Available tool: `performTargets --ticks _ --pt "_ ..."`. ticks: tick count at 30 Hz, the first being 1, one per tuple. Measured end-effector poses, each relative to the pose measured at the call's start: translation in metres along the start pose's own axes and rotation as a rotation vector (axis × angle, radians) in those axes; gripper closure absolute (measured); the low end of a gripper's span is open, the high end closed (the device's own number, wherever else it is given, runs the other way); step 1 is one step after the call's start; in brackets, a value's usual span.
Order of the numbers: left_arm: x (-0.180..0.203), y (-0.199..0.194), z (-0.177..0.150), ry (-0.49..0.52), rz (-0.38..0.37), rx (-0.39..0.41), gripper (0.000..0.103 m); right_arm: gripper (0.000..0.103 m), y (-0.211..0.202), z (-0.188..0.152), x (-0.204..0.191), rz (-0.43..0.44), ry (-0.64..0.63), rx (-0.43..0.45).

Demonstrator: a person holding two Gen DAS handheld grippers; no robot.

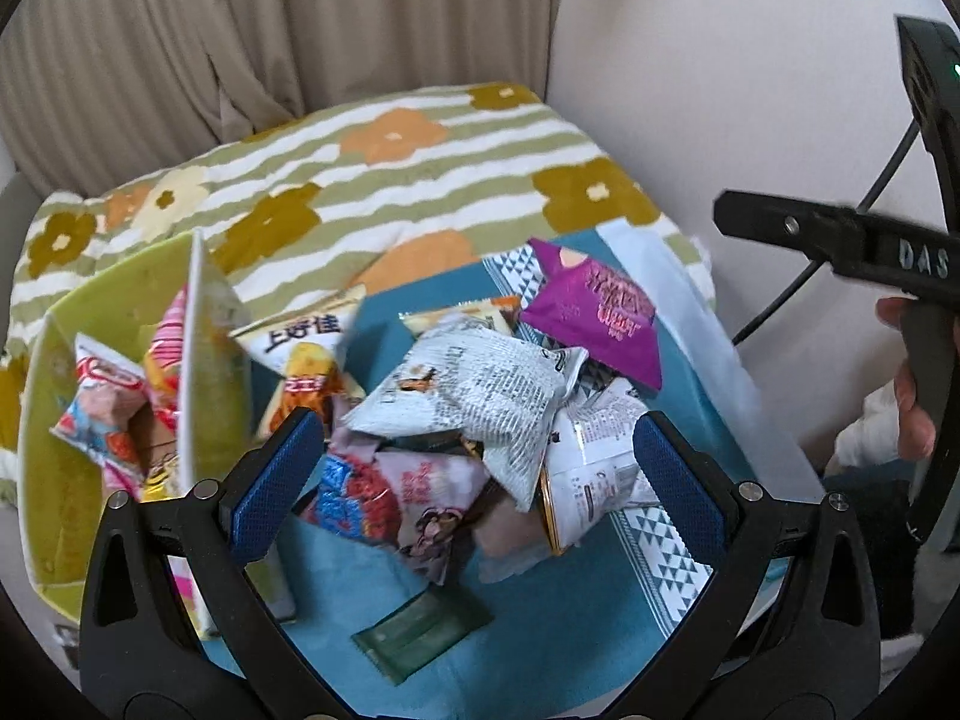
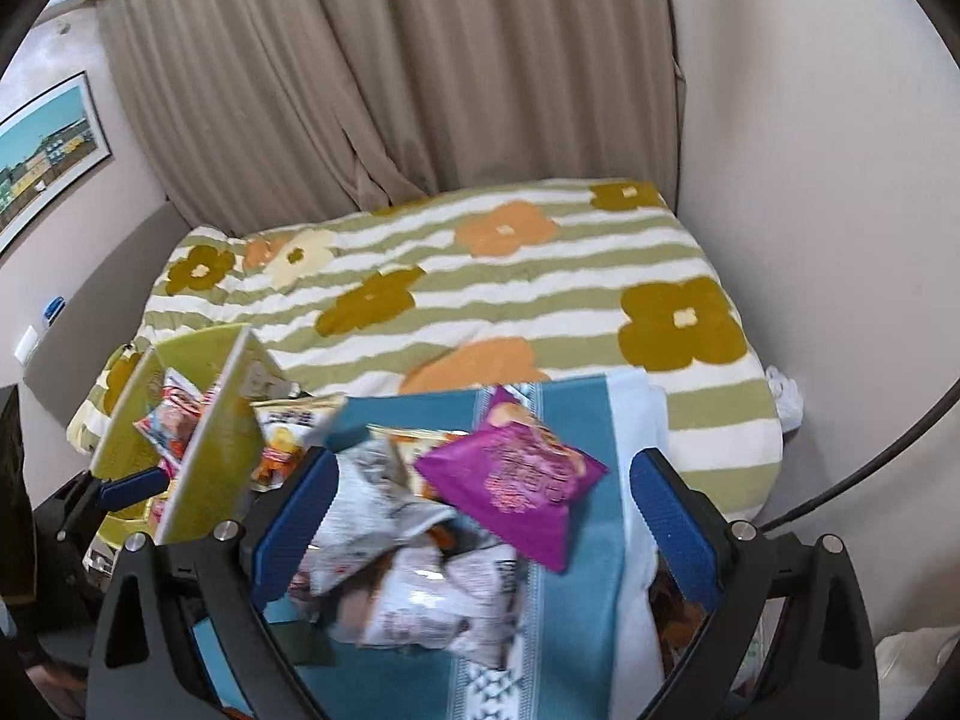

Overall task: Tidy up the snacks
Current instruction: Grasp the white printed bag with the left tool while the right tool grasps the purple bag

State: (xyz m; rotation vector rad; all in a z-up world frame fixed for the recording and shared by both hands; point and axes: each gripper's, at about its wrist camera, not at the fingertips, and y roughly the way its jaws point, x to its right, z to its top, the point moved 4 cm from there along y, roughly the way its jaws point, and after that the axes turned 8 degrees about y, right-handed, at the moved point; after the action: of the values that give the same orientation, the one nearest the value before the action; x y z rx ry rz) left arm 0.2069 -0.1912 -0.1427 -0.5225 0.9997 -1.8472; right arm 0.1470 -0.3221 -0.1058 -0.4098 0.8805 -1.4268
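Observation:
A pile of snack packets lies on a teal cloth [image 1: 528,648]: a white printed packet [image 1: 480,390], a purple packet [image 1: 600,312], a red and blue packet [image 1: 354,492] and a dark green sachet [image 1: 420,630]. A lime green box [image 1: 54,432] at the left holds several packets [image 1: 102,414]. My left gripper [image 1: 474,474] is open above the pile. My right gripper [image 2: 480,516] is open over the same pile, with the purple packet [image 2: 516,474] and white packets [image 2: 432,600] between its fingers. The green box [image 2: 216,432] stands at its left.
The cloth lies on a bed with a green striped, flowered blanket [image 2: 480,276]. A beige curtain [image 2: 390,60] hangs behind, a white wall [image 2: 810,120] is at the right, and a framed picture [image 2: 48,156] hangs at the left. The other gripper's black body [image 1: 840,240] shows at the right.

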Motion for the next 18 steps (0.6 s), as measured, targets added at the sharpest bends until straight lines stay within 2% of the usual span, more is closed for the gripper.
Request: performTargets --ticks 6,18 --pt "0.009 0.045 0.007 0.061 0.017 -0.074 0.001 0.006 0.056 0.000 0.033 0.026 0.166 -0.118" --pt "0.008 0.115 0.007 0.183 -0.029 -0.236 0.001 0.006 0.136 0.001 0.056 0.002 0.427 -0.232"
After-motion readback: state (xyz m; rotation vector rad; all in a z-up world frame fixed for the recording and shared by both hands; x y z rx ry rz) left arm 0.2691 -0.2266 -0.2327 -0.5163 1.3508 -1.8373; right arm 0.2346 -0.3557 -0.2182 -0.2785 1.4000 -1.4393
